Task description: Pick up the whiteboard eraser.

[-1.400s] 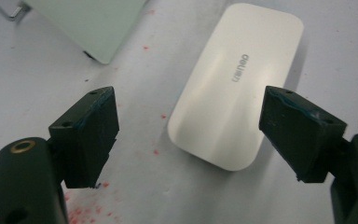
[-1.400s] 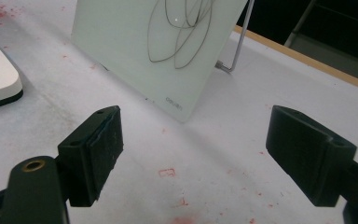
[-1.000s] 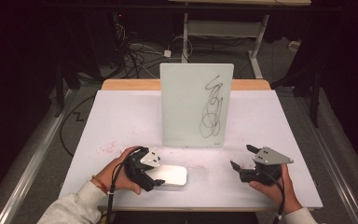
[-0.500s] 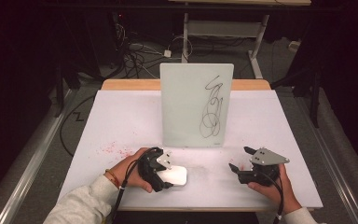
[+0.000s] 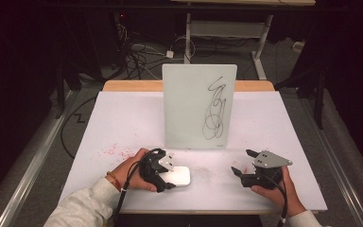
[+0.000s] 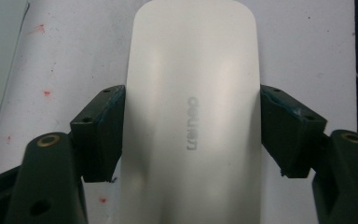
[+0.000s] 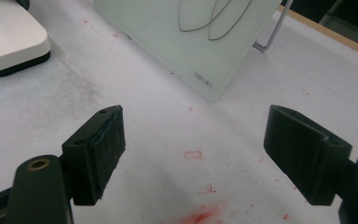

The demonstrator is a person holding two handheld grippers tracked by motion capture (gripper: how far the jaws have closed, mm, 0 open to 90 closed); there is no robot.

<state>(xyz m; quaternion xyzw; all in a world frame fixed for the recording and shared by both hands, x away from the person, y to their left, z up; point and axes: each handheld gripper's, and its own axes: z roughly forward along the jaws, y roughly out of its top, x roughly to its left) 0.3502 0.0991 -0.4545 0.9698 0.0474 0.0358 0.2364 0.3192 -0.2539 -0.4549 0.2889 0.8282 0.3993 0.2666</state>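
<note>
A white board eraser (image 5: 179, 175) lies flat near the table's front edge, left of centre. My left gripper (image 5: 169, 178) has a jaw pressed on each long side of the eraser (image 6: 193, 116), so it is shut on it. An upright glass whiteboard (image 5: 198, 106) with a black scribble (image 5: 215, 113) on its right half stands mid-table. My right gripper (image 5: 242, 161) rests at the front right, open, with bare table between its fingers (image 7: 100, 149). In the right gripper view, the whiteboard's lower corner (image 7: 168, 32) and the eraser (image 7: 9, 37) lie ahead.
The white table top (image 5: 123, 118) carries red marker smears (image 5: 111, 151) at the front left and under the right gripper (image 7: 200, 217). A wire stand (image 7: 270, 32) props the board. Cables and a desk frame lie on the floor beyond.
My left gripper slid to the right from beside the eraser until its jaws came round it and closed on its sides. The right gripper has barely moved.
</note>
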